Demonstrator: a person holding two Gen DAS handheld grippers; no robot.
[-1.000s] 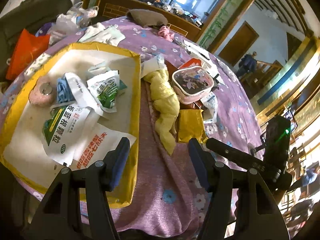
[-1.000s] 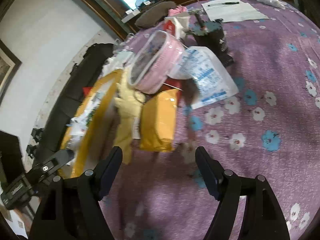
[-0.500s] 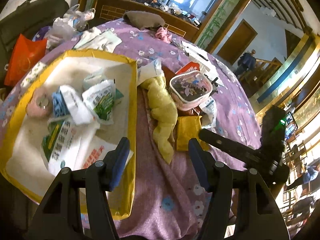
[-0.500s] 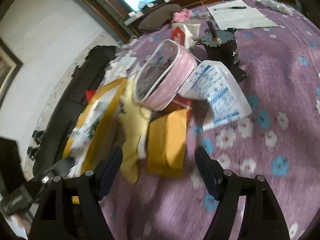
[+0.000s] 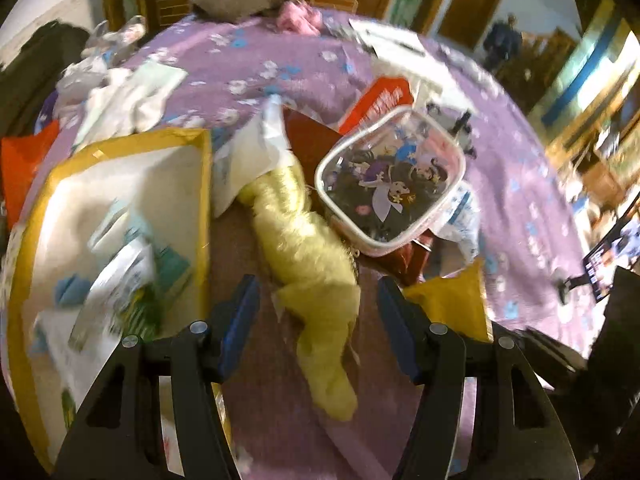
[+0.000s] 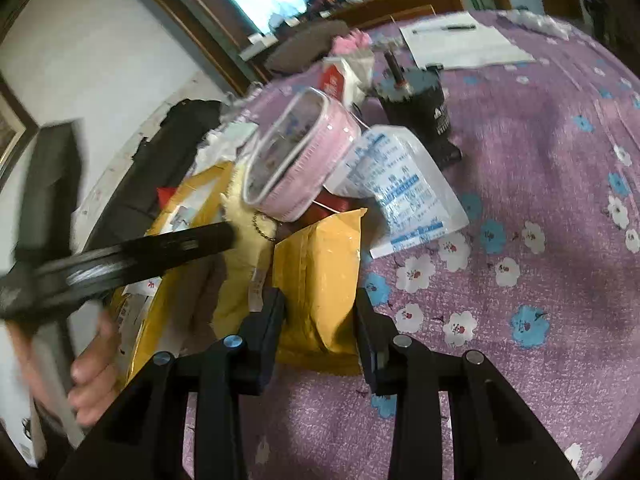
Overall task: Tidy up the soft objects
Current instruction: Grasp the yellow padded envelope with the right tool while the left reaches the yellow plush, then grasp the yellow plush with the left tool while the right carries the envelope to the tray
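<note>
1. The yellow padded pouch (image 6: 320, 276) lies on the purple flowered cloth (image 6: 540, 280), its near end between the two fingers of the right gripper (image 6: 320, 320), running away toward 12 o'clock.
2. The left finger (image 6: 270, 316) presses the pouch's left edge; the right finger sits at its right edge, though whether it truly touches cannot be told.
3. In the left wrist view the yellow fuzzy cloth (image 5: 316, 272) stretches from 11 o'clock down into the gap of the left gripper (image 5: 318, 312), its tail end lying between the blue-padded fingers (image 5: 240, 320) without touching either.
4. The same yellow pouch (image 5: 448, 304) shows there at 3 o'clock, just beyond the right-hand finger.
5. A clear-lidded pink case (image 5: 390, 184) with cartoon figures rests at 1 o'clock, tilted on a dark red packet (image 5: 404, 260).
6. A white sachet (image 6: 404, 188) carries blue print, too blurred to read; the red packet (image 5: 380, 100) bears white characters, also unreadable.
7. The yellow-rimmed tray (image 5: 202, 200) of sachets sits at 9 o'clock.
8. The left gripper is spread wide and holds nothing; the right gripper is narrowed around the pouch.
</note>
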